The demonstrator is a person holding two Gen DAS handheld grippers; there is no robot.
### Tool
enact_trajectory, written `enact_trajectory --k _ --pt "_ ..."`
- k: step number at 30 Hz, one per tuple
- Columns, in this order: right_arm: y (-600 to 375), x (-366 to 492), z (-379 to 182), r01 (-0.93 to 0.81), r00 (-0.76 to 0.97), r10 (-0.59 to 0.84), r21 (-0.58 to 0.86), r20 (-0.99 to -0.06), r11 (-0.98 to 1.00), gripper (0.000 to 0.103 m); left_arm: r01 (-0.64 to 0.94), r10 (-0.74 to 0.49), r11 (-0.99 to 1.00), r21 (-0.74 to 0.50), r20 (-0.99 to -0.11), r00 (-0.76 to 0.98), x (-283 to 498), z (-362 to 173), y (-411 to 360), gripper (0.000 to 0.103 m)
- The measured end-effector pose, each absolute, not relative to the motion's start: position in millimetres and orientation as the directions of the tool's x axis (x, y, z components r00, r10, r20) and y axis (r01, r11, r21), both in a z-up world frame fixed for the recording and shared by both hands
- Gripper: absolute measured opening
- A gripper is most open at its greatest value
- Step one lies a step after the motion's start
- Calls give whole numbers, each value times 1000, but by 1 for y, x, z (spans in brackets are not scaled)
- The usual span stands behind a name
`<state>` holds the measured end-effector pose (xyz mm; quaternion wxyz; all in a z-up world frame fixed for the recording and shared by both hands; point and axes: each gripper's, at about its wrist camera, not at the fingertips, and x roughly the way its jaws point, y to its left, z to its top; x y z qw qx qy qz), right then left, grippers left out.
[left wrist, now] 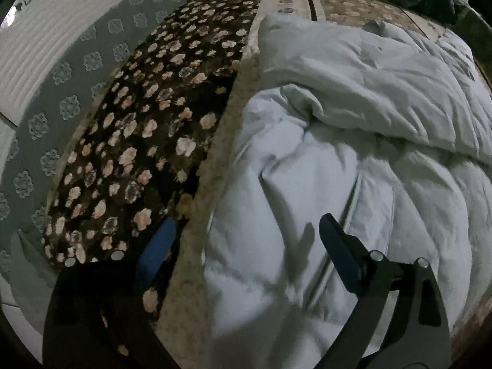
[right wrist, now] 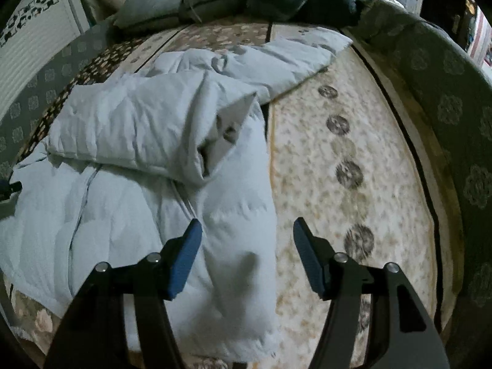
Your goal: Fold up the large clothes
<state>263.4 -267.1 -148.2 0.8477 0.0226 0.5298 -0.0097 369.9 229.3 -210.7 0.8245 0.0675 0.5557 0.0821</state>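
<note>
A pale blue padded jacket (right wrist: 147, 160) lies crumpled on the bed (right wrist: 353, 166), toward the left half of the mattress as the right wrist view shows it, with one sleeve (right wrist: 295, 58) stretched out toward the far side and another bulky fold doubled over the body. The bed cover has a dark brown band with pink flowers (left wrist: 144, 141) beside a cream band with grey medallions, and the jacket's edge runs along where the two meet. A grey patterned padded bed surround (right wrist: 452, 117) curves around the mattress, and at the head end sits a heap of grey and dark teal bedding (right wrist: 233, 0) just beyond the jacket's far sleeve. The right claw (right wrist: 246, 258) hangs above the jacket's near corner with its blue-padded fingers spread wide, empty, one finger over fabric and the other over bare cover. The left claw (left wrist: 246, 255) is also spread wide and holds nothing; its left finger (left wrist: 156, 252) is blurred against the dark floral band and partly lost in shadow, and its tip also shows at the left edge of the right wrist view. The jacket's near hem is cut off behind the claws, and its zip line is only faintly visible.
</note>
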Motion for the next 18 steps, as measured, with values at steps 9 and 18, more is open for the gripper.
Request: enact_trajectory --k 9,18 --pt "-253 304 -155 43 427 21 44 -904 998 62 25 168 981 190 -916 363 434 -227 199 96" --pt "-247 337 -170 60 408 19 48 -913 997 63 159 164 960 230 -924 345 481 -238 176 96"
